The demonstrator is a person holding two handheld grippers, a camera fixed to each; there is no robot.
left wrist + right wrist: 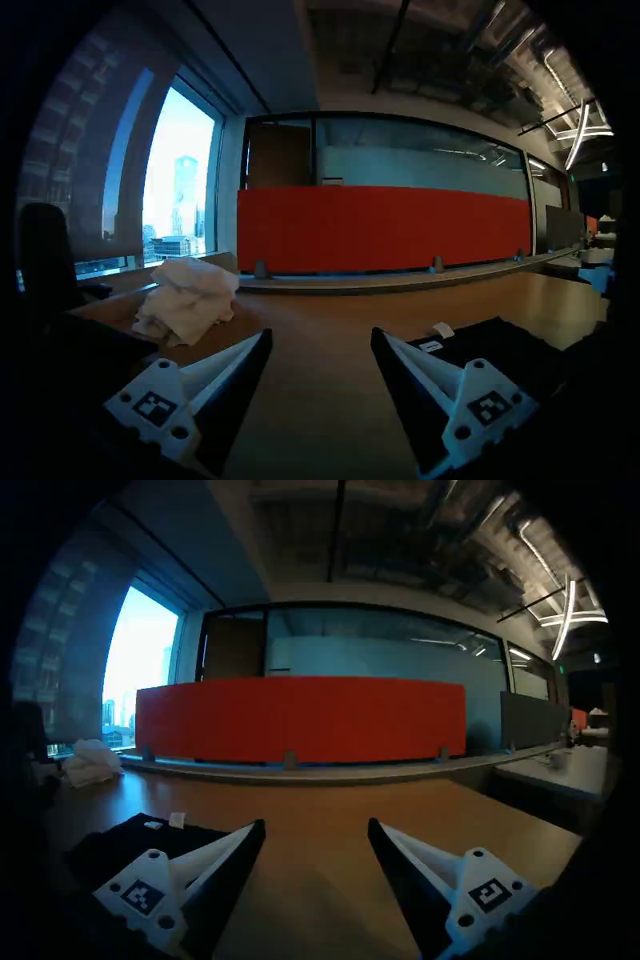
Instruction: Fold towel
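Wooden table (320, 416) is seen running back to a red partition panel (384, 228), which is mounted along the far edge on small feet. A window (180, 192) is seen on the left and a dark chair (40, 248) at the near left corner.

Left gripper (321, 332): fingers are held wide apart, nothing is gripped, and bare wood is seen across the gap. Right gripper (316, 822): same state, fingers are spread wide and nothing is held.

White towel (188, 300) is left crumpled in a heap at the back left of the table, close to the window-side edge and well apart from both grippers. In the right gripper view it is seen small at far left.

Black cloth (496, 344) is laid flat on the table, with white tags at its far edge. In the left gripper view it is placed just beyond the right-hand finger, and its near edge is hidden by that finger. In the right gripper view it is seen past the left-hand finger. Whether it is touched by either finger cannot be told.

Open wood is left between cloth and towel, and between cloth and panel. To the right, the table edge is met by a gap, then a lighter desk (576, 772).
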